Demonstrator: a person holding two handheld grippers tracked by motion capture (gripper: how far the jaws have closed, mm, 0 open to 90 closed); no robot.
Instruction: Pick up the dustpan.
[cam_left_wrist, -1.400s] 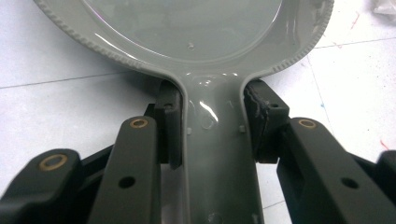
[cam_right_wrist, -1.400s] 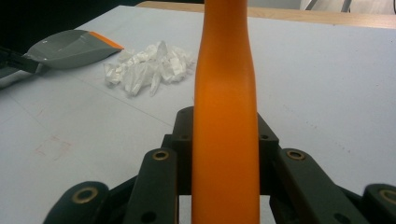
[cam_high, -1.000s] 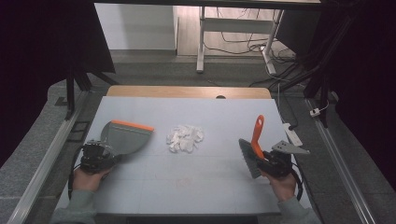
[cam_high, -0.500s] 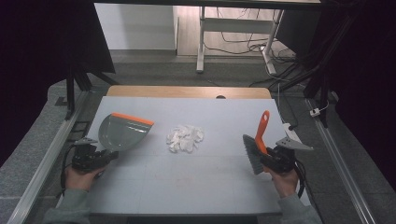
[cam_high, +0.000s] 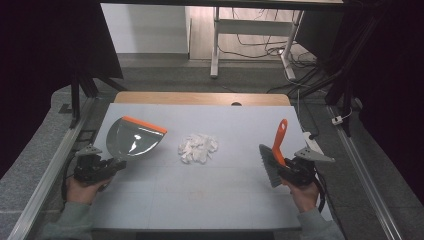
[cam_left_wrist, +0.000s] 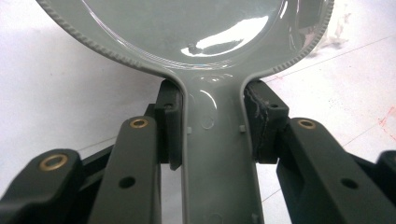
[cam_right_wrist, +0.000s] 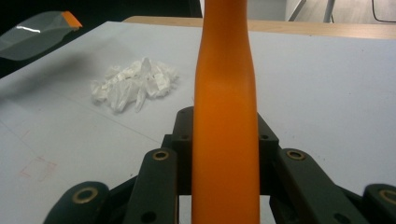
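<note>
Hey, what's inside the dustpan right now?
The dustpan looks empty, its grey pan showing only glare. The white scraps lie apart on the table. Its underside is hidden.

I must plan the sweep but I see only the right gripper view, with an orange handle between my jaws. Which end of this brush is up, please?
Observer: The orange-handled brush stands with its handle tip up and its grey bristles low, above the pale grey table.
Operator: Is the grey dustpan with the orange lip really gripped?
Observer: Yes. In the left gripper view the left gripper has both jaws closed on the sides of the dustpan handle.
Operator: Where is the pile of white paper scraps?
Observer: The scraps lie between dustpan and brush, nearer the dustpan.
</note>
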